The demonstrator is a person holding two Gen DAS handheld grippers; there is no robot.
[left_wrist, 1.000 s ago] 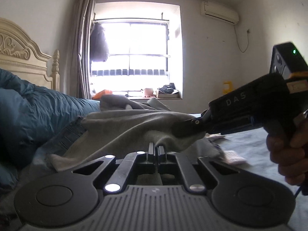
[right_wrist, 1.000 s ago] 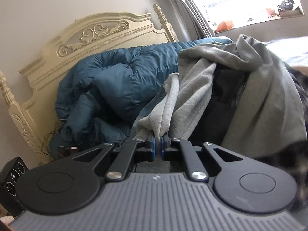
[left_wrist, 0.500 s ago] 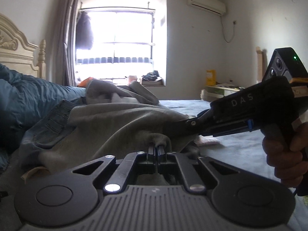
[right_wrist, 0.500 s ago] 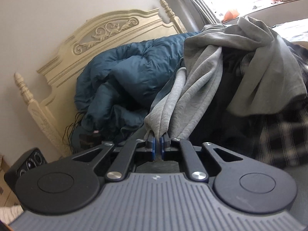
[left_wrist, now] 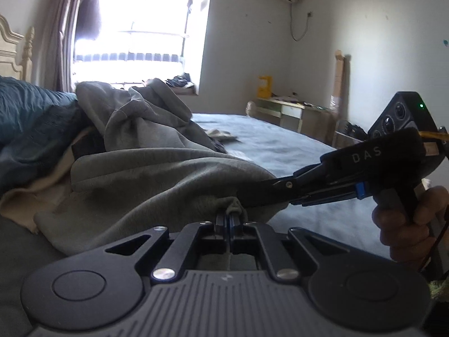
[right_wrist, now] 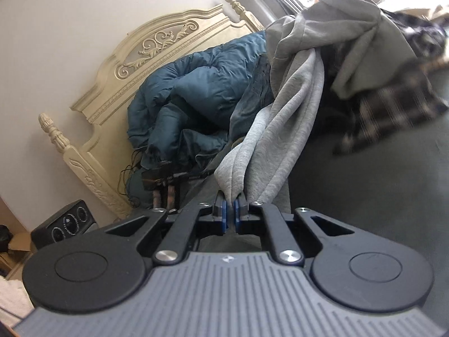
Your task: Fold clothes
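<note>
Both grippers pinch the grey sweatshirt (left_wrist: 157, 177): left gripper (left_wrist: 229, 219) and right gripper (right_wrist: 230, 210) have jaws pressed together on its edge. Since a second ago it has been dragged off the clothes pile (right_wrist: 393, 90) toward open bed (left_wrist: 280, 140), likely for spreading flat.

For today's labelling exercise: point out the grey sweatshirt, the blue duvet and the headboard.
grey sweatshirt (right_wrist: 283, 118): right wrist view, hanging stretched fabric.
blue duvet (right_wrist: 196, 92): right wrist view, bunched middle.
headboard (right_wrist: 157, 45): right wrist view, carved panel.

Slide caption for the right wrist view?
Right gripper shut on grey sweatshirt beside the blue duvet.
</note>
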